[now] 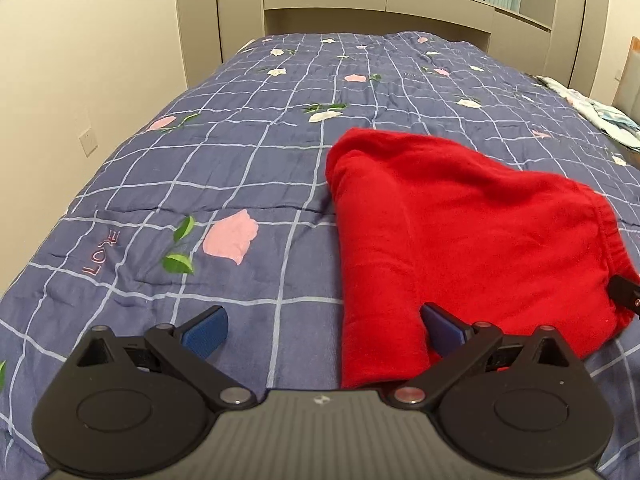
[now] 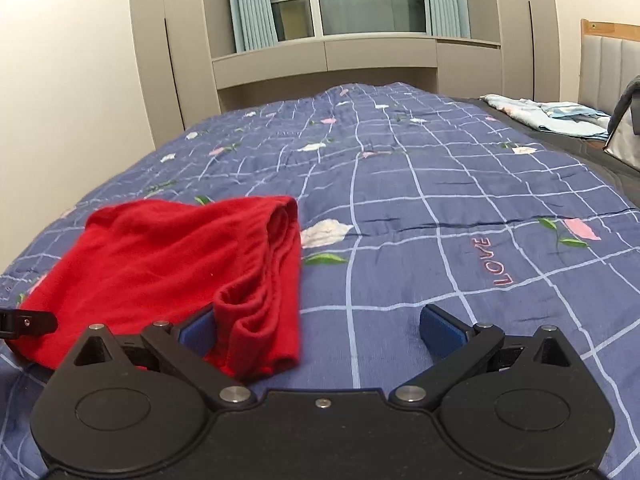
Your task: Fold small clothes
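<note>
Red garment (image 1: 460,232), a small folded piece of clothing with an elastic waistband, lay on the blue checked quilt (image 1: 224,168) covering the bed. In the left wrist view it occupied the right half of the frame, its waistband edge toward the right. The left gripper (image 1: 324,330) stood with jaws spread wide, gripping nothing; its right-hand finger sat at the near edge of the garment, the left-hand finger over bare quilt. Whether that finger touched the cloth could not be determined.

In the right wrist view the garment (image 2: 160,264) lay to the left, with the bunched waistband folds nearest the camera. The right gripper (image 2: 320,330) was likewise spread wide and held nothing; its left-hand finger was partly hidden behind the waistband folds, the other finger over open quilt. Each gripper's tip was visible at the frame edge of the opposite view. A pale folded cloth (image 2: 548,114) lay well apart, at the far right of the bed.
</note>
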